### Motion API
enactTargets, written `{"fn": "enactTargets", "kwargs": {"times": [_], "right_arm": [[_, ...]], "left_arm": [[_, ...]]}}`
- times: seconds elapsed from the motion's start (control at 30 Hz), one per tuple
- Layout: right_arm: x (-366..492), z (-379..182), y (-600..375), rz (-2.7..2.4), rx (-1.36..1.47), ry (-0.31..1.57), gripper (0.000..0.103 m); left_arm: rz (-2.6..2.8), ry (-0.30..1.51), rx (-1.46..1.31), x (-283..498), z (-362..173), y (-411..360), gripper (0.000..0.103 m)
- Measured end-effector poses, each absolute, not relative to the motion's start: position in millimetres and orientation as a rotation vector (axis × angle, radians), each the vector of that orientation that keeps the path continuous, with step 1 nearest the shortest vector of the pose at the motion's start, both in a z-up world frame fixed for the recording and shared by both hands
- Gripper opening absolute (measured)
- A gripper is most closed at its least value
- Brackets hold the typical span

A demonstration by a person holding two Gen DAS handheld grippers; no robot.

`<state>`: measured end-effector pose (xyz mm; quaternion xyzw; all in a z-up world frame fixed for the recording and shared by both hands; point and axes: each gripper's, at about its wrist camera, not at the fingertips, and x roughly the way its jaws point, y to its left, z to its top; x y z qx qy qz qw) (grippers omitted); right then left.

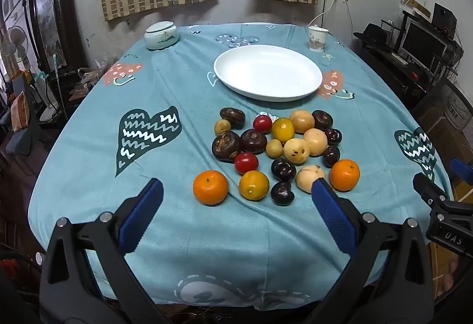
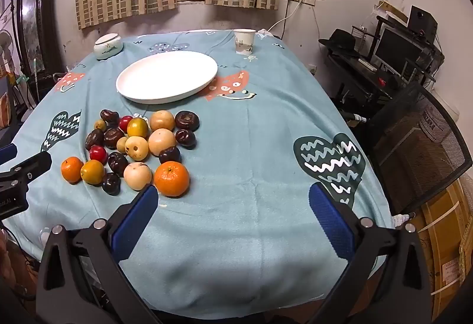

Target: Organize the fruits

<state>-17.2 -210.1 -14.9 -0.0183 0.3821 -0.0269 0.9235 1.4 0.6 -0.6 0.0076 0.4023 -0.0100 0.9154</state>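
Observation:
A heap of small fruits (image 1: pixel 280 146) lies on the blue tablecloth: oranges (image 1: pixel 210 187), red tomatoes (image 1: pixel 246 162), pale round fruits (image 1: pixel 296 150) and dark brown ones (image 1: pixel 226 145). A white plate (image 1: pixel 267 72) sits empty behind them. My left gripper (image 1: pixel 236 193) is open and empty, just short of the nearest fruits. In the right wrist view the heap (image 2: pixel 139 146) is left of centre and the plate (image 2: pixel 167 77) is behind it. My right gripper (image 2: pixel 232 199) is open and empty, to the right of the nearest orange (image 2: pixel 171 178).
A lidded ceramic bowl (image 1: pixel 161 35) stands at the table's back left, a paper cup (image 1: pixel 317 38) at the back right. A mesh chair (image 2: pixel 414 146) and a desk with a monitor (image 2: pixel 396 53) stand right of the table. Curtains hang behind.

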Motion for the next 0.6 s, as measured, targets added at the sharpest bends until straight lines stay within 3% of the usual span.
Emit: {"fn": "enactTargets", "kwargs": {"times": [0.6], "right_arm": [[-19.5, -14.6, -207.4, -0.043, -0.034, 0.783, 0.102]], "left_arm": [[0.003, 0.808, 0.019, -2.6, 0.6, 0.9, 0.101]]}}
